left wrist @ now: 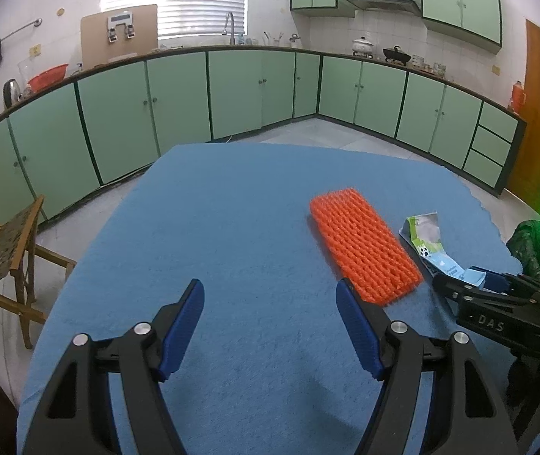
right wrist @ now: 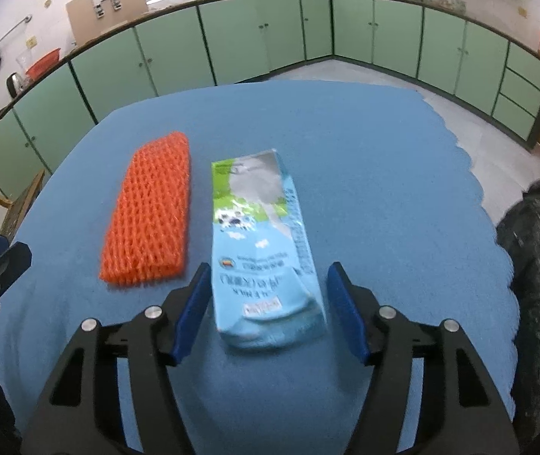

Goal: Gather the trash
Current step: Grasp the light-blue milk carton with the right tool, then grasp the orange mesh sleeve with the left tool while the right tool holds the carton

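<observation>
With the milk carton (right wrist: 266, 250) lying between the right gripper (right wrist: 268, 311)'s parted, not-yet-pressing fingers, square them on its crumpled sides before squeezing, while the left gripper (left wrist: 270, 326) gapes empty beside the orange foam net (left wrist: 364, 250).

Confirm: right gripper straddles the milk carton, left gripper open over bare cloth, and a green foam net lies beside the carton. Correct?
One error: the foam net is orange, not green, as the right wrist view shows. The rest stands: the right gripper straddles the milk carton, and the left gripper is open over the bare blue cloth.
</observation>
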A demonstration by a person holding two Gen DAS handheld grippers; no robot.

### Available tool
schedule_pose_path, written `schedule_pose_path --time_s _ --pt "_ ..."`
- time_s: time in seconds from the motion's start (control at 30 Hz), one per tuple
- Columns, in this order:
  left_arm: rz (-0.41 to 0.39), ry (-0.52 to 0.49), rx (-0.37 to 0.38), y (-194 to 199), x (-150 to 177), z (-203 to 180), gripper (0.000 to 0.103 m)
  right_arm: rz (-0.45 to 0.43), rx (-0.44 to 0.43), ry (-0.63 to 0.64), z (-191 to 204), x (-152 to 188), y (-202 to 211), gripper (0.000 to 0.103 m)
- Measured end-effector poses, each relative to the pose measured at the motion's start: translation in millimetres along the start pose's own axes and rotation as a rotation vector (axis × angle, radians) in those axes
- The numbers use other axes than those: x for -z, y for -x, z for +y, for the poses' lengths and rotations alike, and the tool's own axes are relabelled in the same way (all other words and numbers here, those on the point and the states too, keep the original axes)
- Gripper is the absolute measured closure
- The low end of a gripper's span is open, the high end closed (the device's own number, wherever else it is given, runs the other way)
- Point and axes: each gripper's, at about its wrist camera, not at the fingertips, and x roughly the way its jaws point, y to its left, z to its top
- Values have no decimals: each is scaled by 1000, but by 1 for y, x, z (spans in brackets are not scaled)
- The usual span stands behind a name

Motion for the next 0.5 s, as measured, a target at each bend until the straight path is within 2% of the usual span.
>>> schedule_pose_path --time_s 0.2,0.27,0.37,0.5 --pt "3 -4 2 -2 -4 -4 32 -4 -28 -8 1 -10 -4 51" --pt "3 -4 9 -4 -7 -6 32 -26 -4 1 -1 -11 0 51" --pt "3 -4 28 -8 -11 -11 32 -44 17 -9 -11 -11 5 59" --pt "-5 -17 55 -14 -19 -28 32 -49 41 -38 -32 -16 8 59"
